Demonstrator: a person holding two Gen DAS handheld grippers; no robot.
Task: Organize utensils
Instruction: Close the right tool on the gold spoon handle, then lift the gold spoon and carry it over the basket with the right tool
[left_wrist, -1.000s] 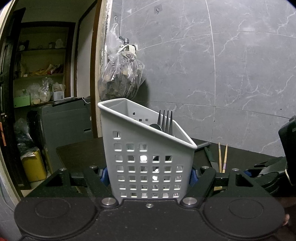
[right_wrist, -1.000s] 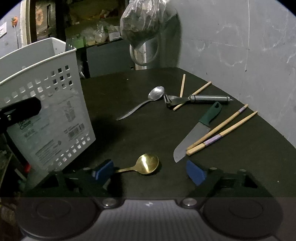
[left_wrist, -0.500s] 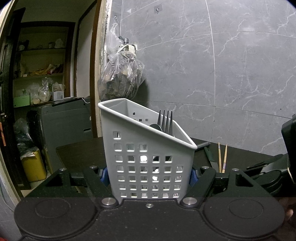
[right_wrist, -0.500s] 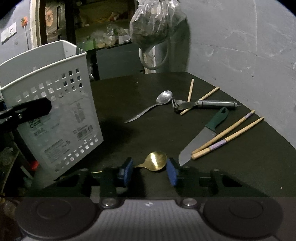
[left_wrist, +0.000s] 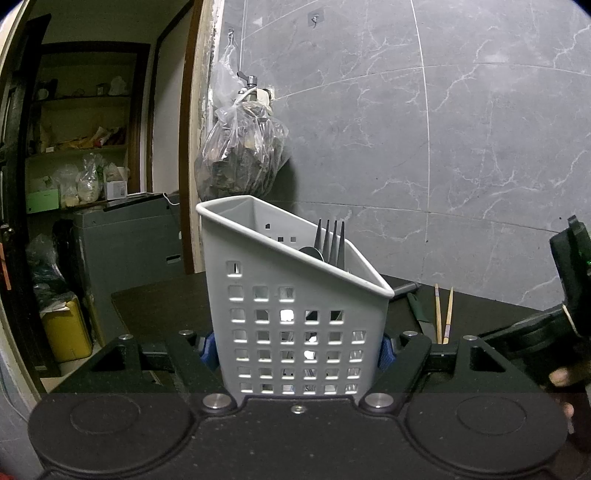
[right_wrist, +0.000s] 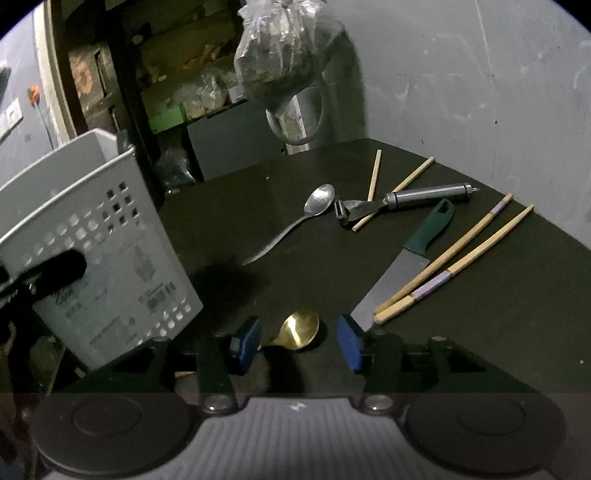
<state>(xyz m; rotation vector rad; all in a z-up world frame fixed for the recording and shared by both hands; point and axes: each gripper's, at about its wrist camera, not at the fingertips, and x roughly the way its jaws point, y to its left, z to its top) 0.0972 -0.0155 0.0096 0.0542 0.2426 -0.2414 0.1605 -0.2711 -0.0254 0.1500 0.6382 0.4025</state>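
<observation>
My left gripper (left_wrist: 297, 350) is shut on the white perforated utensil caddy (left_wrist: 288, 295), its blue pads pressed on both side walls. A fork (left_wrist: 330, 240) and a spoon bowl stick up inside the caddy. In the right wrist view the caddy (right_wrist: 103, 258) stands at the left on the black table (right_wrist: 236, 206). My right gripper (right_wrist: 297, 345) hovers low over a gold spoon (right_wrist: 300, 329); its jaws are opening, the spoon's bowl lies between the pads and neither pad touches it. Farther off lie a silver spoon (right_wrist: 317, 201), a peeler (right_wrist: 406, 197), a green-handled knife (right_wrist: 402, 266) and chopsticks (right_wrist: 454, 258).
Two thinner sticks (right_wrist: 375, 173) lie near the peeler. A filled plastic bag (left_wrist: 240, 162) hangs from a tap by the grey tiled wall (left_wrist: 461, 147). The table's rounded edge runs close behind the chopsticks. A doorway with shelves opens at the left.
The right gripper's jaws narrowed around the gold spoon's bowl, then spread again; the gripper moved in over the spoon and rolled a little. The left gripper and caddy stayed still.
</observation>
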